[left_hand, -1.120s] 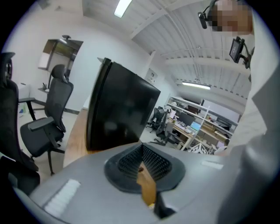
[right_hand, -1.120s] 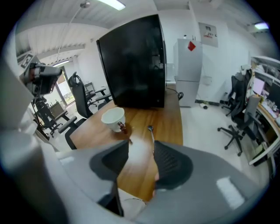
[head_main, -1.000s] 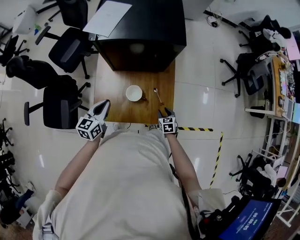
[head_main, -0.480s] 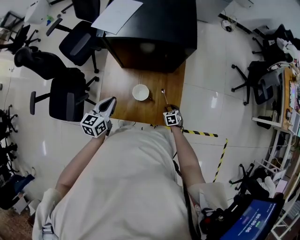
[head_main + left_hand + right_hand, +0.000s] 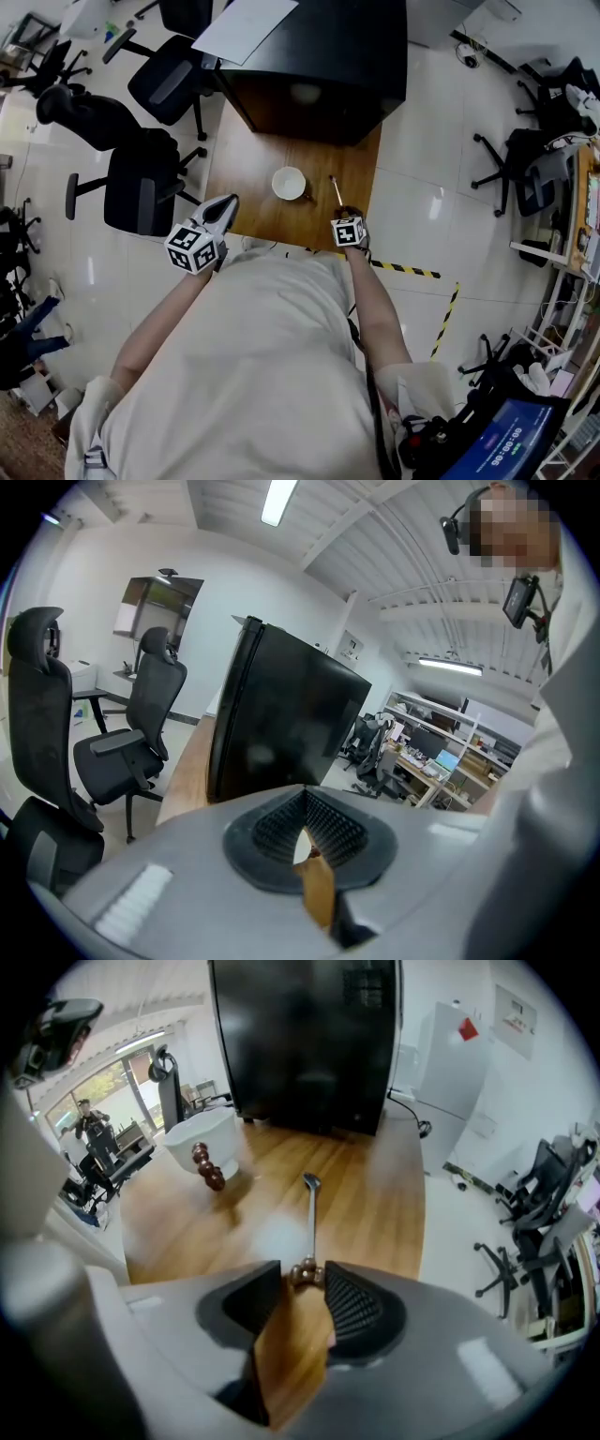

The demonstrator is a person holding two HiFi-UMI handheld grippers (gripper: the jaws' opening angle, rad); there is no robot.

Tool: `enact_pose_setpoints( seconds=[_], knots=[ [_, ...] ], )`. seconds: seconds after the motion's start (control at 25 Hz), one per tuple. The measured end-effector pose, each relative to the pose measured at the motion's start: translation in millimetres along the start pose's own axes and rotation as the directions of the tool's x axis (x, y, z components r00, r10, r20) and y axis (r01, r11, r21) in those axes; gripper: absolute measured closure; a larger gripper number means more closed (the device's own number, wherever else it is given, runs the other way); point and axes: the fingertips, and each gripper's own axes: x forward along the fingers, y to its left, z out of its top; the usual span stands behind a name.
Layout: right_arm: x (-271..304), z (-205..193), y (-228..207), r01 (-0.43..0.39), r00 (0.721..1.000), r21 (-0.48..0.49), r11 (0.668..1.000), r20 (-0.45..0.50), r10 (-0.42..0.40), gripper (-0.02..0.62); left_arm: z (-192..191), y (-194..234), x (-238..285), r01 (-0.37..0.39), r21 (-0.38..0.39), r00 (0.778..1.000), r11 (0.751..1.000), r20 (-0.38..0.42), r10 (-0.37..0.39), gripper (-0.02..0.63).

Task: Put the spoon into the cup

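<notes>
1. Two tools are in view. The left tool (image 5: pixel 304 810) hovers at the near-left corner of the bench (image 5: pixel 246 173), its jaws pressed together and empty.
2. The right tool (image 5: pixel 302 1283) points steeply down. Its jaws are spread and have just been closing, with the near end of the spoon (image 5: pixel 311 1213) between their tips.
3. The spoon lies flat on the bench, right of the white cup (image 5: pixel 289 183). It has a thin metal shaft, a small bowl at the far end and a brown beaded knob at the near end.

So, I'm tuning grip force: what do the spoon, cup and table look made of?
Spoon: likely metal, with a slim grey shaft that shines.
Cup: probably glazed ceramic, with a smooth white wall.
Table: wood or veneer, with visible grain and glossy reflections.
</notes>
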Motion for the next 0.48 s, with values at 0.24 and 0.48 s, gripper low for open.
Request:
enact_pose_setpoints(
  seconds=[0.24,0.48],
  knots=[
    [4.8,-8.2,-4.7,-0.004,1.000,0.042,0.999,-0.012,0.004,0.449,-1.1,2.3,-1.7,-0.009,-0.001,1.000,1.000,0.005,0.009,0.624],
    [6.0,-3.0,-1.0,-0.024,0.999,0.041,0.999,0.033,0.023,0.448,-1.0,5.0,-6.8,-0.028,-0.006,1.000,1.000,0.014,0.028,0.624]
  ],
)
